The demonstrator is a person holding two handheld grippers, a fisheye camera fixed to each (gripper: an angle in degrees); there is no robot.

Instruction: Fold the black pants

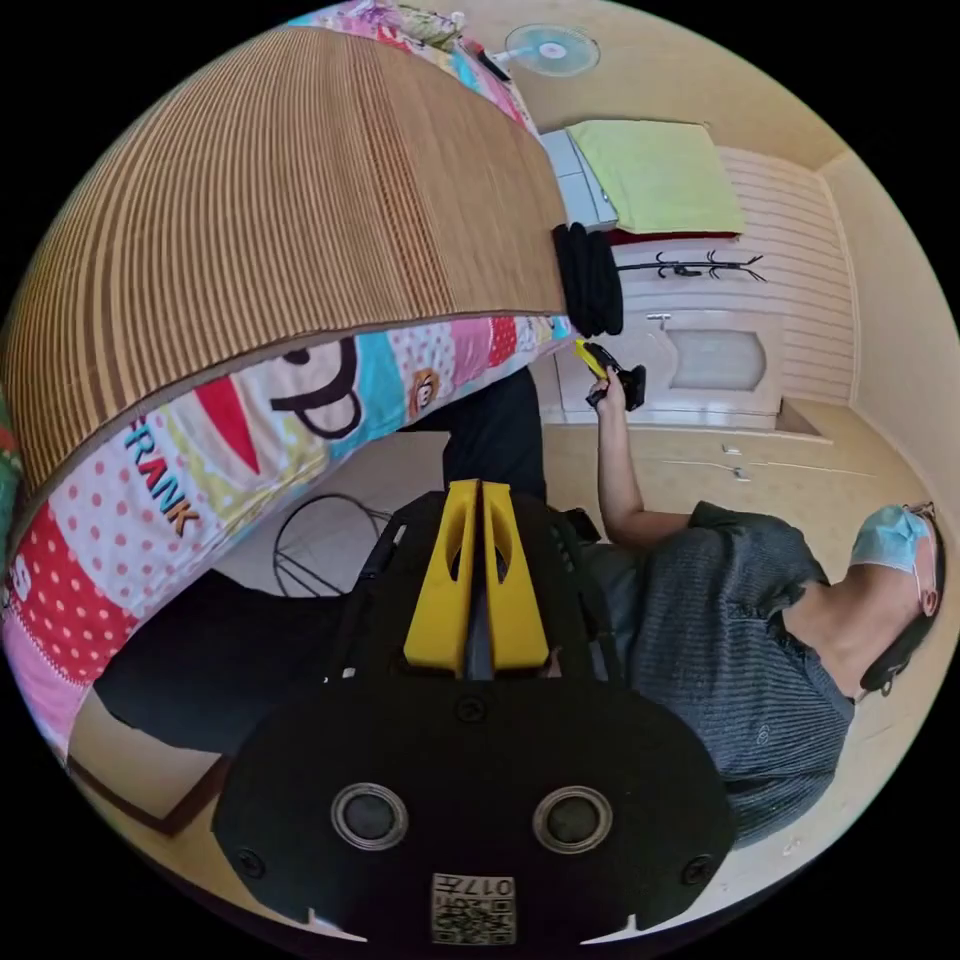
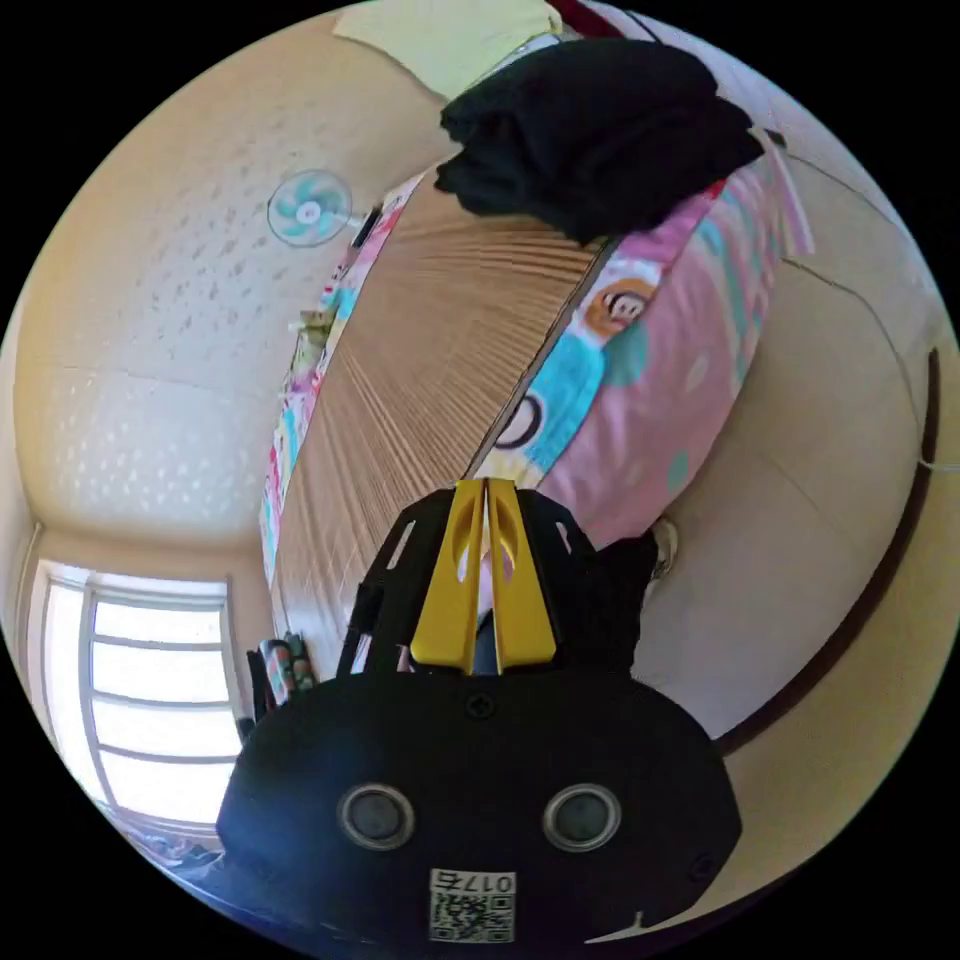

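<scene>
A folded stack of black clothes [image 1: 590, 280] rests at the corner of the bamboo mat [image 1: 300, 200]; in the right gripper view the stack [image 2: 600, 130] lies at the mat's [image 2: 430, 380] far end. My left gripper [image 1: 478, 487] is shut, held off the bed's side with nothing visibly between its jaws. Black cloth [image 1: 495, 430] behind its tips looks like the person's trouser leg against the mattress. A hand holds my right gripper [image 1: 583, 347] just below the stack. In its own view the right gripper [image 2: 485, 485] is shut, with black cloth [image 2: 610, 600] beside its body.
The person [image 1: 720, 640] in a grey shirt stands beside the bed, whose colourful sheet [image 1: 150, 500] hangs over the side. A wall fan [image 1: 550, 48], a green cloth [image 1: 660, 175] and a white door [image 1: 715, 360] lie beyond. A window [image 2: 150, 690] is behind the bed.
</scene>
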